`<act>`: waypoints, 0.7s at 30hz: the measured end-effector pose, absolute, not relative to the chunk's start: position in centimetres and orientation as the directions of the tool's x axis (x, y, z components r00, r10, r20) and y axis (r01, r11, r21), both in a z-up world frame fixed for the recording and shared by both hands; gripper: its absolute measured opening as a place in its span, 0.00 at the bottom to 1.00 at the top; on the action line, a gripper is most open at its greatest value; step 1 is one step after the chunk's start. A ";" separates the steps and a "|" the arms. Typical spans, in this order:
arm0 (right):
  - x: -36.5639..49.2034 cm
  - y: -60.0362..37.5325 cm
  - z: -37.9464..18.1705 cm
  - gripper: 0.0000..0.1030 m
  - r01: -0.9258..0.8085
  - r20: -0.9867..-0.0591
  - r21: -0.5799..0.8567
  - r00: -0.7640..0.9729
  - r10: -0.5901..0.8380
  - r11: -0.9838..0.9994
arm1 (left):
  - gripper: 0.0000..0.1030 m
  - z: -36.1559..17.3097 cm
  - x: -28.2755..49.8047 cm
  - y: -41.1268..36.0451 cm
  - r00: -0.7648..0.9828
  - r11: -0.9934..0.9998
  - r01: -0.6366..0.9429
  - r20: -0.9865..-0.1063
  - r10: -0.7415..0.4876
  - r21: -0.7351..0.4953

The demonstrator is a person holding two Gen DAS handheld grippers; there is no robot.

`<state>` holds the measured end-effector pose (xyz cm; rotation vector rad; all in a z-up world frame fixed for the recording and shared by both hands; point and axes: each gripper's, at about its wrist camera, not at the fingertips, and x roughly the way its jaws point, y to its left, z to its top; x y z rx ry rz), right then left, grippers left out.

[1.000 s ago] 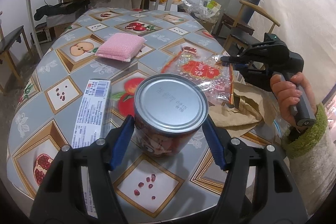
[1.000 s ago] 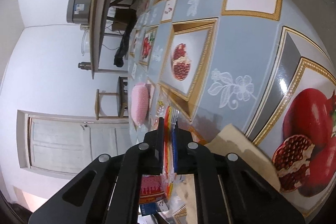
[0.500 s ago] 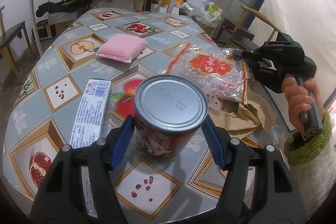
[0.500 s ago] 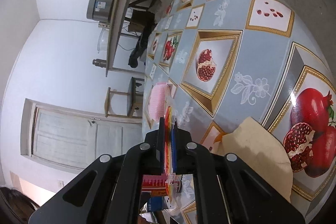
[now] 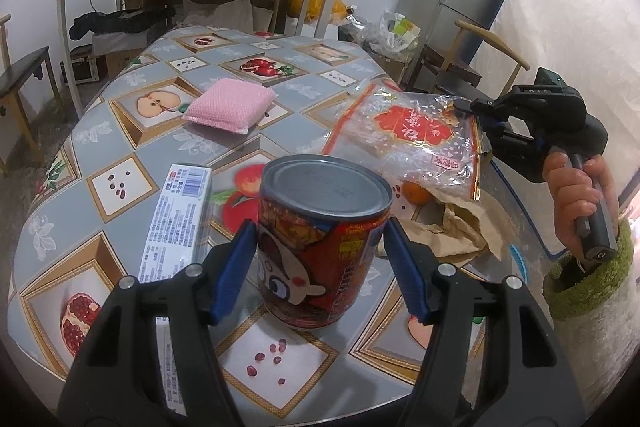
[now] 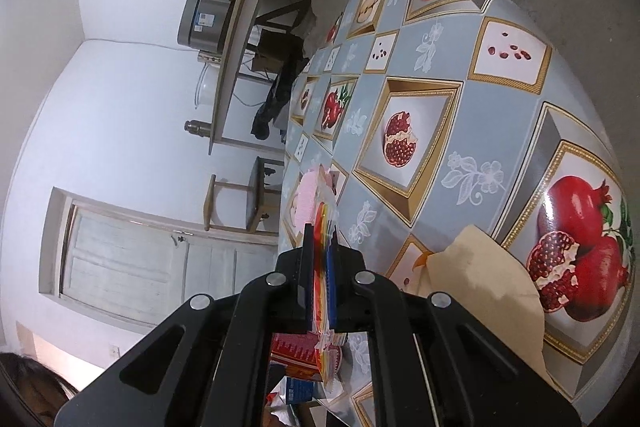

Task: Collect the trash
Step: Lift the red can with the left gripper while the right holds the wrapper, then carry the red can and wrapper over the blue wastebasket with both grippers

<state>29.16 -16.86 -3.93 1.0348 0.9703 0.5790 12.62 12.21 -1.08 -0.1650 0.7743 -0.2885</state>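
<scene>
A red can [image 5: 320, 259] with a silver lid stands upright near the front of the table, and my left gripper [image 5: 320, 233] is shut on it, blue pads pressed to both its sides. To the right, a clear plastic snack bag [image 5: 408, 135] with a red label hangs in the air above the table's right edge. My right gripper [image 5: 470, 105], held by a hand, is shut on the bag's far corner. In the right wrist view the bag's edge [image 6: 322, 223] is pinched between that gripper's [image 6: 320, 239] pads.
A crumpled brown paper bag [image 5: 452, 227] with an orange [image 5: 416, 193] in its mouth lies under the lifted bag. On the fruit-patterned tablecloth [image 5: 132, 131] lie a pink sponge [image 5: 230, 105] and a long blue-and-white box [image 5: 176, 223]. A wooden chair [image 5: 460, 67] stands right of the table.
The right gripper has lifted the snack bag off the table, up and to the right, which uncovers the orange in the paper bag. The left gripper stays closed on the can.
</scene>
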 end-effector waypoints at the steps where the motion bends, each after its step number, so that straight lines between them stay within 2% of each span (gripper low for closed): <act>1: 29.1 -16.9 -3.8 0.05 0.033 -0.387 0.905 0.479 0.788 0.424 | 0.60 -1.0 12.6 12.2 0.680 0.947 0.196 -0.661 -0.317 -0.253; 21: 25.7 -19.4 0.0 0.05 -0.015 -0.351 0.904 0.541 0.764 0.427 | 0.60 1.6 11.3 10.9 0.717 0.940 0.242 -0.608 -0.341 -0.241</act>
